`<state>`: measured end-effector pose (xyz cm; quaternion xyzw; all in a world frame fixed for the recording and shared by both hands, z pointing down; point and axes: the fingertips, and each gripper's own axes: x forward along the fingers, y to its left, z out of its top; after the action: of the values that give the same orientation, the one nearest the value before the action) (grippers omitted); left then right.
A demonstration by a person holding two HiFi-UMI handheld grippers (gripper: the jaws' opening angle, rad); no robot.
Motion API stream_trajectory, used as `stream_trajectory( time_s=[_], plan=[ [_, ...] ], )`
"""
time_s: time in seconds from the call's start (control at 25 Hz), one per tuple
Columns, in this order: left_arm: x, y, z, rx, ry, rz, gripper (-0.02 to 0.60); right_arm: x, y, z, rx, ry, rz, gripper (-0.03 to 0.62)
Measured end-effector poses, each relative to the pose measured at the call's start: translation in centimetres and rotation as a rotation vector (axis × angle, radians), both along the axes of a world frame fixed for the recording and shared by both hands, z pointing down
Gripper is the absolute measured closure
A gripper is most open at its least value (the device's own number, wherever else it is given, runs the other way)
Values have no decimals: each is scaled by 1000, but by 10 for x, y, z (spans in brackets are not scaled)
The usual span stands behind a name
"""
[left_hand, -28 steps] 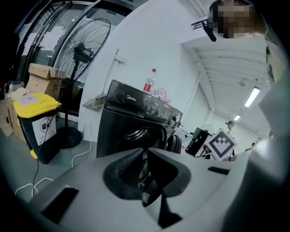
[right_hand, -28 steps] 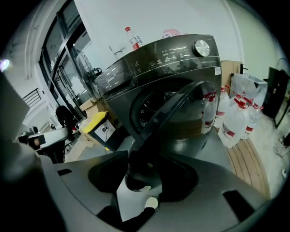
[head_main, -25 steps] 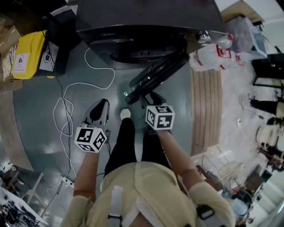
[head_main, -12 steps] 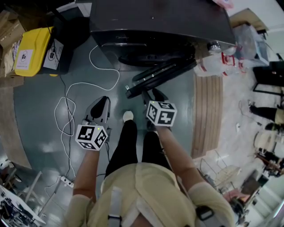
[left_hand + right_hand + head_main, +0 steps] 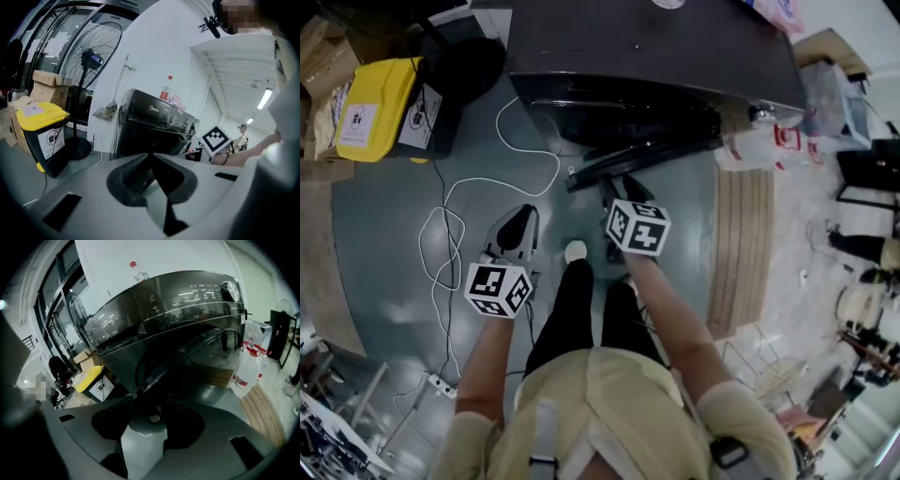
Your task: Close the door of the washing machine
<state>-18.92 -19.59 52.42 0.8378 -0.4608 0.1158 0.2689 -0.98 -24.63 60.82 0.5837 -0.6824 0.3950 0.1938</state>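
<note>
The dark grey washing machine (image 5: 656, 56) stands ahead of me, its round door (image 5: 642, 155) hanging partly open and swung close to the front. My right gripper (image 5: 619, 192) has its tips against the door's free edge, jaws open by a narrow gap with nothing between them. In the right gripper view the door (image 5: 187, 352) rises right beyond the right gripper (image 5: 149, 404). My left gripper (image 5: 517, 225) hovers over the floor left of my legs, shut and empty. From the left gripper view, the left gripper (image 5: 151, 157) points toward the machine (image 5: 154, 122).
A yellow-lidded bin (image 5: 370, 108) and a black fan base (image 5: 473, 66) stand left of the machine. A white cable (image 5: 450, 216) loops over the floor near my left gripper. Plastic bags (image 5: 769, 145) and a wooden board (image 5: 741, 244) lie to the right. A bottle (image 5: 137, 272) stands on the machine.
The door has swung from wide open toward the machine's front. My right gripper has moved forward with its edge. The left gripper has barely shifted.
</note>
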Motion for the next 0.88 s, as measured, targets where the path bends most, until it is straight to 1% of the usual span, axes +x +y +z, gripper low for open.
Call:
stream_trajectory(
  time_s=[0.24, 0.36, 0.44, 0.52, 0.6, 0.76, 0.88],
  plan=[
    [-9, 1, 6, -22, -20, -21, 568, -8, -30, -1, 27, 86, -41, 399],
    [-14, 0, 9, -33, -30, -28, 568, -9, -45, 2, 49, 169, -73, 402],
    [-15, -2, 9, -34, -31, -33, 568, 2, -53, 11, 25, 223, -40, 404],
    [-15, -3, 9, -35, -28, -35, 568, 22, -59, 19, -18, 212, 43, 404],
    [-14, -5, 10, -37, -24, -34, 568, 35, -64, 19, -28, 173, 95, 404],
    [-13, -9, 13, -45, -17, -25, 568, 34, -76, 14, -10, 168, 70, 404],
    [-10, -14, 14, -43, -13, -18, 568, 33, -79, 15, -8, 163, 78, 407]
  ],
)
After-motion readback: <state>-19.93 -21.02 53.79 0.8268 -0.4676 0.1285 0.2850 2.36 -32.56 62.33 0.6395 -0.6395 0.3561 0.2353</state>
